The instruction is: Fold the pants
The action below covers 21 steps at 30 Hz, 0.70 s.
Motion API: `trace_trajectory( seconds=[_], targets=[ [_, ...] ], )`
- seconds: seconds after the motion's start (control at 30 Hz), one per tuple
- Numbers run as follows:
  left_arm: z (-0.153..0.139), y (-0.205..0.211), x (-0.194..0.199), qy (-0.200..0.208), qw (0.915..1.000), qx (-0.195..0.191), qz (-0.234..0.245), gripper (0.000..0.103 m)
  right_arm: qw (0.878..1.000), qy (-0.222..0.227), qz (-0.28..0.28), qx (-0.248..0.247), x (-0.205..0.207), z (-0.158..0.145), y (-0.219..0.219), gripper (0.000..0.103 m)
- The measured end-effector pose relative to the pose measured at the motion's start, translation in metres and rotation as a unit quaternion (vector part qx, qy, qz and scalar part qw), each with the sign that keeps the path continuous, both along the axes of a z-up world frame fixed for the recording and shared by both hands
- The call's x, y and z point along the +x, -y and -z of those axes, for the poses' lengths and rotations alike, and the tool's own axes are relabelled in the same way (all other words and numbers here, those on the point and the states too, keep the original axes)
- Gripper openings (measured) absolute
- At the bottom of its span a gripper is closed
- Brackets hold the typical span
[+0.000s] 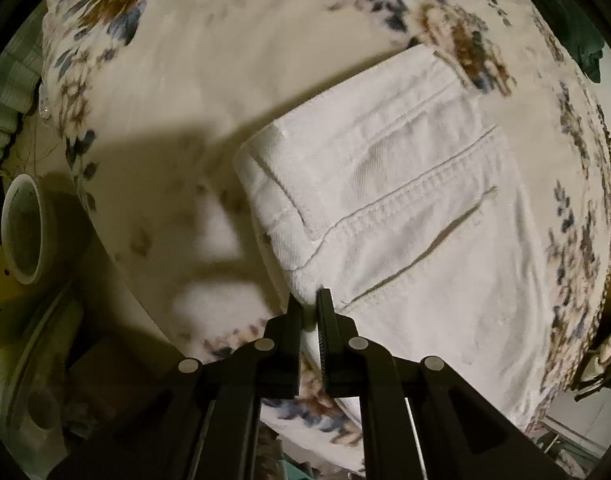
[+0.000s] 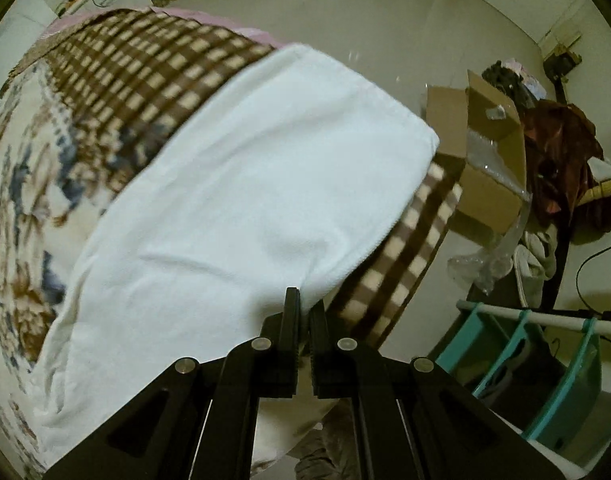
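White pants (image 1: pixel 405 200) lie on a floral bedspread (image 1: pixel 209 80), waistband and back pocket toward the upper left in the left wrist view. My left gripper (image 1: pixel 310 300) is shut on the near edge of the pants by the waist. In the right wrist view a white pant leg (image 2: pixel 241 184) stretches across the bed over a brown checked blanket (image 2: pixel 153 68). My right gripper (image 2: pixel 305 300) is shut on the near edge of that leg.
The bed edge drops off to the left in the left wrist view, with a white bucket (image 1: pixel 23 228) on the floor. In the right wrist view a cardboard box (image 2: pixel 485 152), a clothes pile (image 2: pixel 561 148) and a teal rack (image 2: pixel 545 368) stand beside the bed.
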<state>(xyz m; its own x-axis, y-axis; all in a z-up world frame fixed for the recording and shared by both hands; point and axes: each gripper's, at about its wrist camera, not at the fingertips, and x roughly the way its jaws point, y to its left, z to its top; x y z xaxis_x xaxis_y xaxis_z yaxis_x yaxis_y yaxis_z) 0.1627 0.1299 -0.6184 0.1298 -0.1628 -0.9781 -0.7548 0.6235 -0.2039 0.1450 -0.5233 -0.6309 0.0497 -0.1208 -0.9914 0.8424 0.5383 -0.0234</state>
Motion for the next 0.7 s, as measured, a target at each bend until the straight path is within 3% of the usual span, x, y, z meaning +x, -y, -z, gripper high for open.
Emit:
trace_trajectory(
  seconds=[0.07, 0.13, 0.2, 0.27, 0.33, 0.4, 0.43, 0.53, 0.7],
  targets=[
    [0.0, 0.003, 0.001, -0.001, 1.0, 0.005, 0.007, 0.006, 1.0, -0.002, -0.003, 0.016, -0.002, 0.012, 0.005, 0.006],
    [-0.009, 0.007, 0.001, -0.014, 0.9997, 0.018, 0.01, 0.009, 0.999, 0.004, 0.004, 0.051, -0.009, 0.024, 0.015, 0.017],
    [-0.029, 0.018, 0.0, -0.013, 0.9992, 0.034, 0.018, 0.009, 0.997, 0.014, 0.017, 0.078, -0.022, 0.027, 0.026, 0.056],
    [-0.048, 0.032, -0.001, -0.004, 0.9984, 0.046, 0.033, 0.011, 0.994, 0.043, 0.032, 0.09, -0.038, 0.022, 0.038, 0.071],
    [-0.07, 0.057, -0.001, 0.01, 0.9962, 0.062, 0.061, 0.028, 0.992, 0.066, 0.049, 0.092, -0.056, 0.015, 0.052, 0.071],
    [-0.085, 0.09, 0.004, 0.029, 0.9926, 0.071, 0.094, 0.059, 0.99, 0.082, 0.066, 0.088, -0.071, 0.01, 0.066, 0.071],
    [-0.089, 0.105, 0.007, 0.04, 0.9903, 0.077, 0.109, 0.064, 0.989, 0.091, 0.077, 0.086, -0.077, 0.006, 0.076, 0.071],
    [-0.095, 0.152, 0.025, 0.067, 0.9769, 0.101, 0.176, 0.068, 0.986, 0.107, 0.1, 0.074, -0.082, 0.003, 0.104, 0.071],
    [-0.081, 0.224, 0.063, 0.084, 0.9597, 0.094, 0.251, 0.068, 0.988, 0.114, 0.093, 0.034, -0.06, -0.001, 0.153, 0.071]
  ],
)
